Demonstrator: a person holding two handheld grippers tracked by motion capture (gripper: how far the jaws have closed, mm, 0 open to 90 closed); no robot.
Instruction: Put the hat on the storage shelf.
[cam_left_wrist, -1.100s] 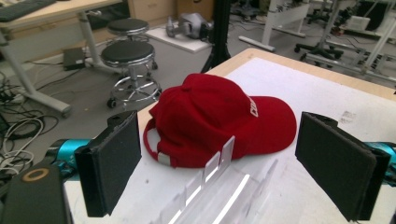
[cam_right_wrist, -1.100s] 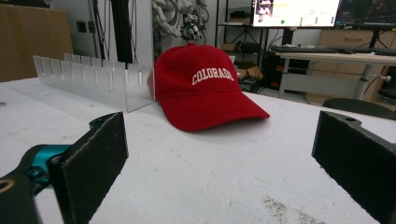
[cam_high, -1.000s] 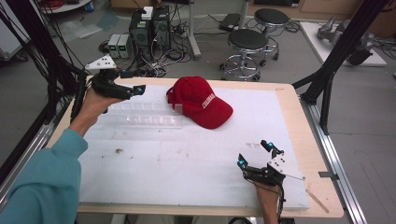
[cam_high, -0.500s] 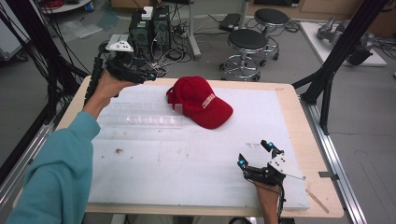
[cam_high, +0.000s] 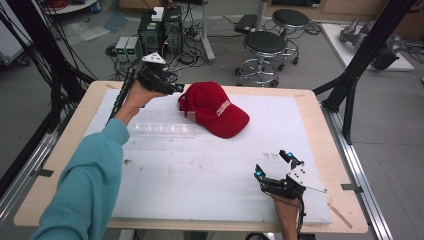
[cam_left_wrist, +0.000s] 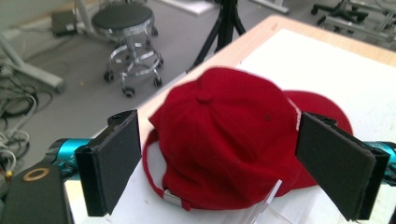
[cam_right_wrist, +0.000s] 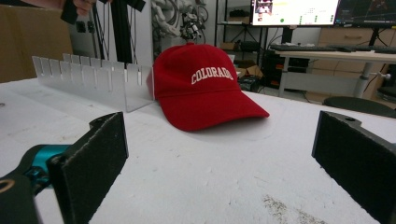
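- The red cap (cam_high: 214, 107) sits toward the table's far edge, just left of centre, its back touching the end of the clear slotted rack (cam_high: 161, 128).
- My left gripper (cam_high: 165, 82) hangs behind the cap, jaws spread wide, holding nothing (the crown sits framed between them).
- My right gripper (cam_high: 273, 167) waits near the front right corner, wide open too and empty.
- I judge the cap light and soft; I'd pinch the rear crown above the strap, since the fabric will crumple.

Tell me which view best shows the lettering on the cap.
Right gripper view: the cap faces that camera and white lettering reading COLORADO runs across its front, sharp. The high view shows the cap from above with the lettering small and slanted. The left gripper view looks at the cap's back, with the strap and buckle.
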